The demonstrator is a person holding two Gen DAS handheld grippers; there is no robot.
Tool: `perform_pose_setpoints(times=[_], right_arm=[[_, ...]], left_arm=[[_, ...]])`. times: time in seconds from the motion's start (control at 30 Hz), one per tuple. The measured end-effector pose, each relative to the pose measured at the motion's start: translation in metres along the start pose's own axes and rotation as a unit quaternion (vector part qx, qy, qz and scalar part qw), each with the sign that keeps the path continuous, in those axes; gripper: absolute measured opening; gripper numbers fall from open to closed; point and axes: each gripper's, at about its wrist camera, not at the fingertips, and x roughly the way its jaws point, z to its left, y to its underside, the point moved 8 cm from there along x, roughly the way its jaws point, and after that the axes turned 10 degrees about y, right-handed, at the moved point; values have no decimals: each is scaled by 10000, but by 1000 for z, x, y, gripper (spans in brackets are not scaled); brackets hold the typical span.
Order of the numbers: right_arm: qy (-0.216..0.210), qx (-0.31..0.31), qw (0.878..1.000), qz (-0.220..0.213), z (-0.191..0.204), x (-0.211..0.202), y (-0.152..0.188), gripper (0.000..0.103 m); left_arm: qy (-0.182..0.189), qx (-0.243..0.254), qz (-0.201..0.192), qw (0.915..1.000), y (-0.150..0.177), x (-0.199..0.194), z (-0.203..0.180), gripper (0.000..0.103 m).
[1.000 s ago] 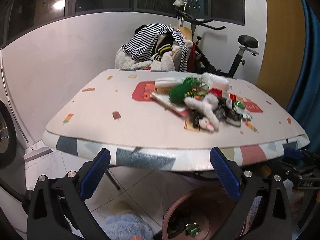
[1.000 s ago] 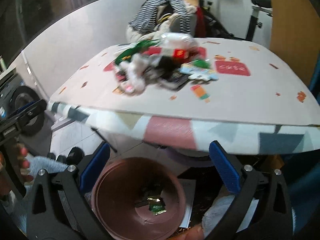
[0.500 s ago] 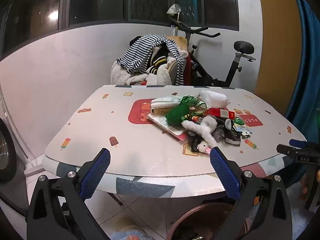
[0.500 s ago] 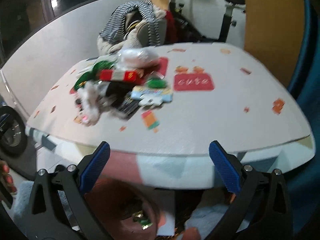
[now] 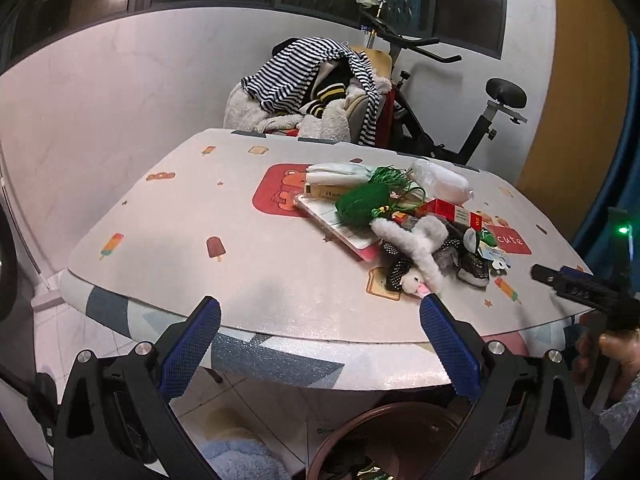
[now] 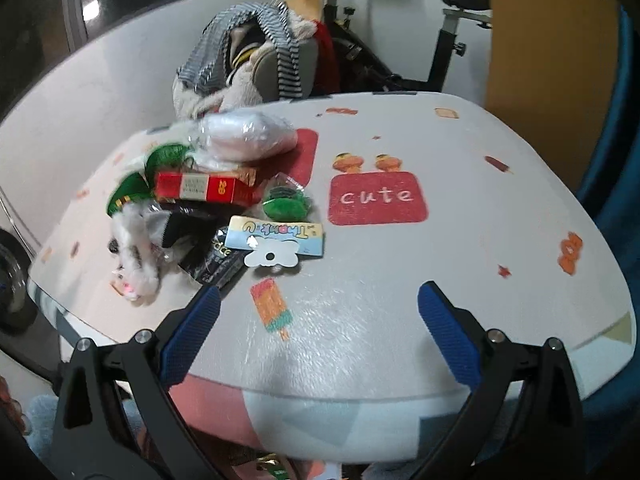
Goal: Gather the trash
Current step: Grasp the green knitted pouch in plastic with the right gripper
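Left gripper (image 5: 320, 322): fingers spread wide, nothing between them, held at the near edge of the table (image 5: 192, 240). Right gripper (image 6: 319, 312): likewise spread and empty, over the near edge of the same table, above a printed ice-lolly motif. In the left view the right gripper's tip shows at the far right edge, with part of a hand (image 5: 618, 354) below it.

Below the table edge, near the left gripper, the rim of a brown bin (image 5: 384, 436) is visible on the floor; a green wrapper (image 5: 370, 472) lies inside it.

On the table, right of centre in the left view, a heap of trash sits well apart from both grippers. Nearest items: a white fluffy toy (image 5: 420, 252) and a dark wrapper (image 6: 218, 258), with a pale card (image 6: 276, 236) reading "Thank" beside it. Behind these: a red box (image 6: 204, 188), a small green packet (image 6: 286, 202), a green tassel bundle (image 5: 362, 202) and a pink-edged flat sheet (image 5: 340, 226). Farthest in the heap: a clear bag of white material (image 6: 244, 138).

Beyond the table: a chair piled with clothes, a striped garment (image 5: 304, 68) on top, and an exercise bike (image 5: 460, 116) against the wall.
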Motion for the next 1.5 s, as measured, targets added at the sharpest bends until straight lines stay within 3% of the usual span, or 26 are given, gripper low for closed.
perform_pose_setpoints(times=[0.13, 0.27, 0.5, 0.7, 0.8, 0.97, 1.23, 1.5], right_arm=[[-15, 32, 10000, 63, 7, 18, -18, 83], [229, -37, 9997, 69, 9, 37, -37, 64], [-126, 105, 9997, 189, 23, 68, -59, 64], [-26, -130, 9991, 399, 34, 90, -63, 64], [-85, -260, 9982, 534, 40, 96, -57, 55], [-64, -586, 9979, 284, 49, 87, -49, 43], [-352, 395, 9978, -409, 14, 33, -56, 42], [-434, 660, 9943, -721, 1, -9, -44, 43]], left_arm=[[71, -54, 38, 10000, 3, 5, 3, 96], [323, -113, 158, 9993, 5, 14, 4, 84], [416, -287, 223, 9985, 5, 25, 10, 81], [616, -382, 298, 9969, 5, 33, 6, 71], [659, -375, 349, 9965, 7, 38, 2, 68], [762, -421, 395, 9954, 8, 43, -4, 67], [882, -669, 413, 9930, 0, 49, 3, 66], [1448, -1522, 506, 9764, -29, 81, 7, 62]])
